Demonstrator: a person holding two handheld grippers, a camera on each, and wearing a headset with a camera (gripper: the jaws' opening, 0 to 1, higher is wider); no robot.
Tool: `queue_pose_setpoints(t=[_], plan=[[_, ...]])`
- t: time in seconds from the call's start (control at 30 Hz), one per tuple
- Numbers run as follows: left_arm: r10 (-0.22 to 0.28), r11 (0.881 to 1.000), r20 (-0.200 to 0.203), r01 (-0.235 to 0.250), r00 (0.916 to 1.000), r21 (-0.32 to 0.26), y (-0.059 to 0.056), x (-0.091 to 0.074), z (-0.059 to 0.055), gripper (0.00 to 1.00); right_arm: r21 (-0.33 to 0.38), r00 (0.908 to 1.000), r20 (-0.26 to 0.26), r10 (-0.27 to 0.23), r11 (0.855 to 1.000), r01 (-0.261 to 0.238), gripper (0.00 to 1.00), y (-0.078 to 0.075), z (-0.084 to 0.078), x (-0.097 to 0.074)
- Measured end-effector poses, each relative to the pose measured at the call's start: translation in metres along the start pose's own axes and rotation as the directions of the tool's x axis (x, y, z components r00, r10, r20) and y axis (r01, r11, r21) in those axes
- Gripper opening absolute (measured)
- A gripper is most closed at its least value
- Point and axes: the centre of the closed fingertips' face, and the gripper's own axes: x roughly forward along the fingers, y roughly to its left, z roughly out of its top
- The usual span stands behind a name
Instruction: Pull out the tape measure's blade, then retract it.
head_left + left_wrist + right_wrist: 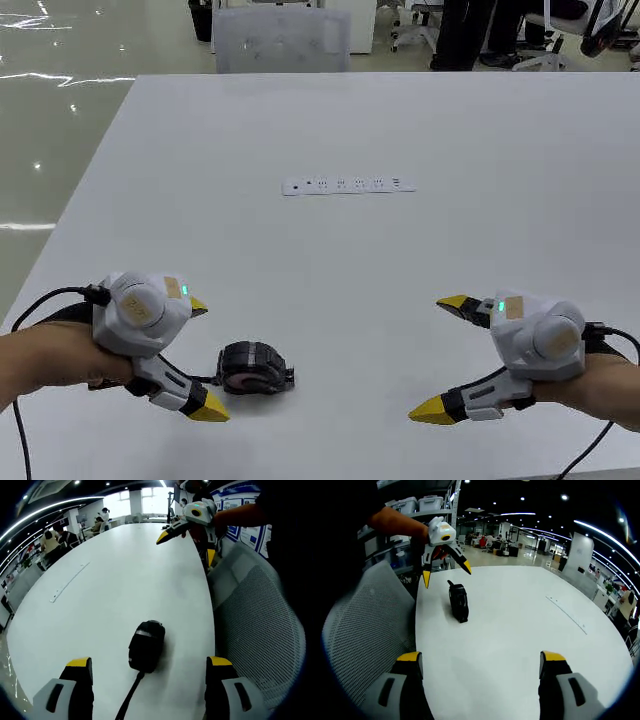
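A black tape measure [254, 367] lies on the white table [330, 260], its blade pulled in and a black strap trailing from it. It lies just ahead of my left gripper [202, 356], between the yellow-tipped open jaws, untouched. In the left gripper view the tape measure [146, 645] sits a short way beyond the fingertips [79, 663]. My right gripper [441, 355] hovers open at the right, well apart from the tape measure [458, 601]. The left gripper [446, 565] faces it from across the table, and the right gripper [186, 550] appears far off.
A white power strip [347, 185] lies flat at the table's middle. A grey mesh chair back [255, 625] stands at the near edge. More chairs and people are beyond the far edge. Shelving with bins [415, 505] stands to one side.
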Motion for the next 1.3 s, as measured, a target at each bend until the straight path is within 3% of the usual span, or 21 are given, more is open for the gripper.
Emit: queue_pose_setpoints(t=[0.3, 0.47, 0.57, 0.7, 0.83, 1.0, 1.1, 1.23, 1.3], plan=[[-0.022, 0.998, -0.05, 0.024, 0.9985, 0.05, 0.001, 0.012, 0.001, 0.88, -0.03, 0.9991, -0.01, 0.04, 0.999, -0.041, 0.97, -0.003, 0.007, 0.015], [-0.017, 0.998, -0.062, 0.021, 0.9979, 0.067, 0.006, 0.017, 0.005, 0.75, -0.038, 0.9971, -0.015, 0.075, 0.996, -0.075, 0.99, -0.001, 0.011, 0.026], [-0.032, 0.998, -0.065, 0.036, 0.9973, 0.059, 0.002, 0.021, 0.009, 0.72, -0.047, 0.9964, -0.017, 0.083, 0.995, -0.083, 0.99, -0.001, 0.014, 0.032], [-0.034, 0.994, -0.081, 0.042, 0.9961, 0.096, 0.001, 0.028, 0.01, 0.65, -0.049, 0.995, -0.019, 0.098, 0.994, -0.098, 0.99, -0.001, 0.017, 0.04], [-0.054, 0.995, -0.103, 0.062, 0.9933, 0.079, -0.002, 0.033, 0.007, 0.59, -0.053, 0.993, -0.027, 0.115, 0.992, -0.117, 0.99, 0.002, 0.019, 0.047], [-0.037, 0.995, -0.117, 0.047, 0.9925, 0.091, -0.003, 0.04, 0.008, 0.51, -0.072, 0.9885, -0.04, 0.146, 0.986, -0.148, 0.96, 0.008, 0.023, 0.06], [-0.022, 0.995, -0.102, 0.031, 0.9946, 0.091, -0.002, 0.044, 0.011, 0.37, -0.088, 0.9838, -0.05, 0.172, 0.98, -0.176, 0.94, 0.015, 0.025, 0.07], [0.02, 0.992, -0.123, -0.004, 0.9922, 0.129, 0.005, 0.048, 0.007, 0.31, -0.099, 0.9806, -0.057, 0.187, 0.976, -0.192, 0.92, 0.02, 0.029, 0.078], [0.01, 0.995, -0.12, 0.002, 0.9927, 0.101, 0.002, 0.049, 0.006, 0.3, -0.103, 0.9789, -0.06, 0.195, 0.974, -0.201, 0.92, 0.022, 0.031, 0.083]])
